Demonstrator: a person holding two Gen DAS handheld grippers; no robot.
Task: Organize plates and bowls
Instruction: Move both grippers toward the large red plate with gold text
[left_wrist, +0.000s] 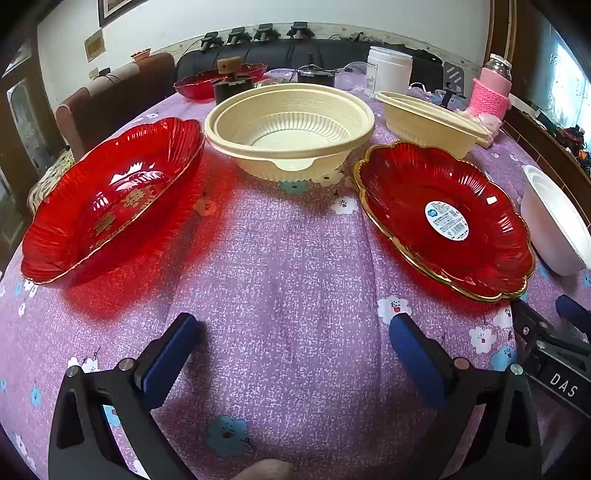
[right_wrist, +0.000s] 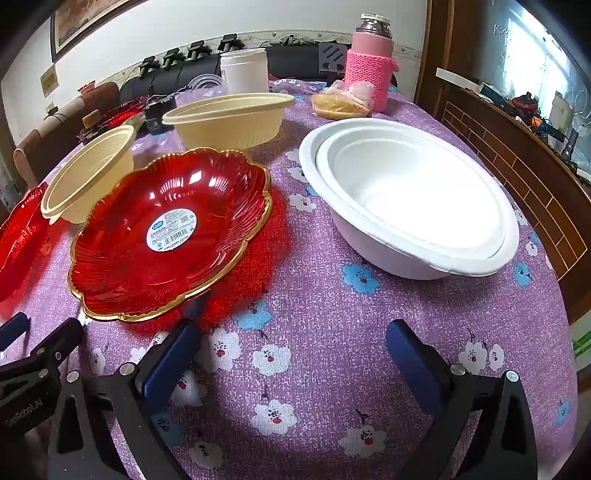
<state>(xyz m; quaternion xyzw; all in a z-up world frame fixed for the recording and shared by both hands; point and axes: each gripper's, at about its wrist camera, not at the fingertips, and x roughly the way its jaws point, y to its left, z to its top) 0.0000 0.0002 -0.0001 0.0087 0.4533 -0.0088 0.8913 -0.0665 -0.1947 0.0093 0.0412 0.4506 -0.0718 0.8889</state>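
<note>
A red plate with gold lettering (left_wrist: 110, 199) lies at the left. A gold-rimmed red plate with a white sticker (left_wrist: 447, 218) lies at the right, and shows in the right wrist view (right_wrist: 170, 232). A cream bowl stack (left_wrist: 290, 125) stands behind them, with another cream bowl (left_wrist: 428, 118) further right. Nested white bowls (right_wrist: 406, 199) stand at the right. My left gripper (left_wrist: 293, 332) is open and empty over bare cloth. My right gripper (right_wrist: 293, 339) is open and empty, just in front of the stickered plate.
A purple flowered cloth (left_wrist: 288, 258) covers the round table. At the back stand a white jar (right_wrist: 245, 70), a pink flask in a knitted sleeve (right_wrist: 369, 70), another red dish (left_wrist: 218, 83) and a bag of noodles (right_wrist: 340, 103). Chairs stand at the left (left_wrist: 114, 99).
</note>
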